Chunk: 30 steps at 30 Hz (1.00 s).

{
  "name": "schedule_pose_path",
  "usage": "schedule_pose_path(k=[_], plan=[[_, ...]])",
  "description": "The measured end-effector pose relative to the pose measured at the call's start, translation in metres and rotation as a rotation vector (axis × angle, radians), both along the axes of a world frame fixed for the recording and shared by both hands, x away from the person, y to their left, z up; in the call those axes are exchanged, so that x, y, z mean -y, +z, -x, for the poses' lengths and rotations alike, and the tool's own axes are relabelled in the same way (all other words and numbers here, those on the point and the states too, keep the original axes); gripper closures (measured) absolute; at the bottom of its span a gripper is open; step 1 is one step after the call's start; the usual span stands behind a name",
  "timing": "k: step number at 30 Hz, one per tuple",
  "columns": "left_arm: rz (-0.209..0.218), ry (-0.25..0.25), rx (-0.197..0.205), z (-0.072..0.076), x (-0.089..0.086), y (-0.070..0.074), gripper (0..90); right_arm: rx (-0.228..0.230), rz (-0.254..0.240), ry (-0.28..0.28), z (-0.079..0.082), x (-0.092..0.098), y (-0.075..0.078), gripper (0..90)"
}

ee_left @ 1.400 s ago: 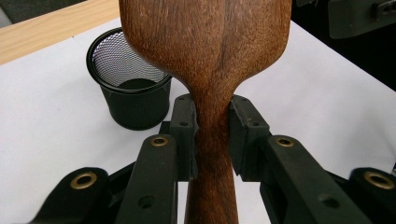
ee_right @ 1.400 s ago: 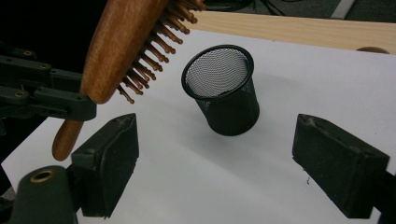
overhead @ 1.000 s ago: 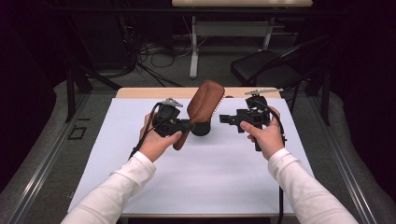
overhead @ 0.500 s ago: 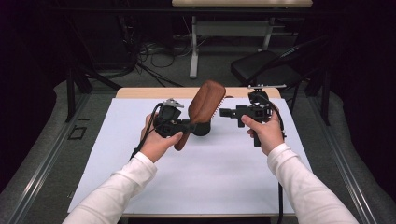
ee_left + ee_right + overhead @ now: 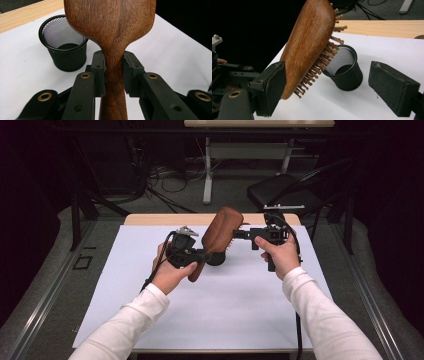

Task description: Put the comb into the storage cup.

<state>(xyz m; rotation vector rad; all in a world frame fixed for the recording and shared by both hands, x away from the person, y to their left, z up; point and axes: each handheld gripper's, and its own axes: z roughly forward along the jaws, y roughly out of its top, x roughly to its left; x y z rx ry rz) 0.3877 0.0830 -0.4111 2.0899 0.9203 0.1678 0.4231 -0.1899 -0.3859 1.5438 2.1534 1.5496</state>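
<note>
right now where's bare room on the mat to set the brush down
Most of the white mat is bare: the wide near half between the two forearms, and the strips along its left and right edges. It is crowded at the far middle, where the left gripper holds the wooden hairbrush over the black mesh cup, with the right gripper beside it.

Black mesh cup on white mat; folding chair beyond the table.

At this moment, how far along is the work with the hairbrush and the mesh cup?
Done: the left gripper has the wooden hairbrush clamped by its handle and lifted off the table. In hand: the right gripper, jaws open, sits beside the brush head. Left: the brush isn't in the black mesh cup, which stands upright and looks empty; that seems the likely goal.
</note>
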Motion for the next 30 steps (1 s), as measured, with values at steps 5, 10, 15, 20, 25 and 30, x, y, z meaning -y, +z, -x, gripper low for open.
schedule_pose_path(k=[5,10,15,20,25,30], plan=[[0.003,-0.003,-0.001,0.001,0.000,0.000,73.0,0.000,0.002,0.001,-0.004,-0.003,0.002,14.5],[0.005,-0.008,-0.003,0.001,0.001,-0.001,73.0,-0.009,-0.013,-0.005,-0.006,-0.005,0.004,14.6],[0.007,-0.013,-0.001,0.003,0.003,-0.001,73.0,-0.018,-0.013,-0.004,-0.009,-0.006,0.002,15.4],[0.007,-0.018,-0.001,0.004,0.005,-0.001,73.0,-0.026,-0.034,-0.002,-0.012,-0.007,0.001,15.4],[0.006,-0.019,-0.004,0.004,0.006,-0.002,73.0,-0.032,-0.042,-0.001,-0.014,-0.008,0.000,15.5],[0.011,-0.020,-0.002,0.005,0.006,-0.001,73.0,-0.040,-0.046,0.004,-0.015,-0.009,-0.002,15.9]])
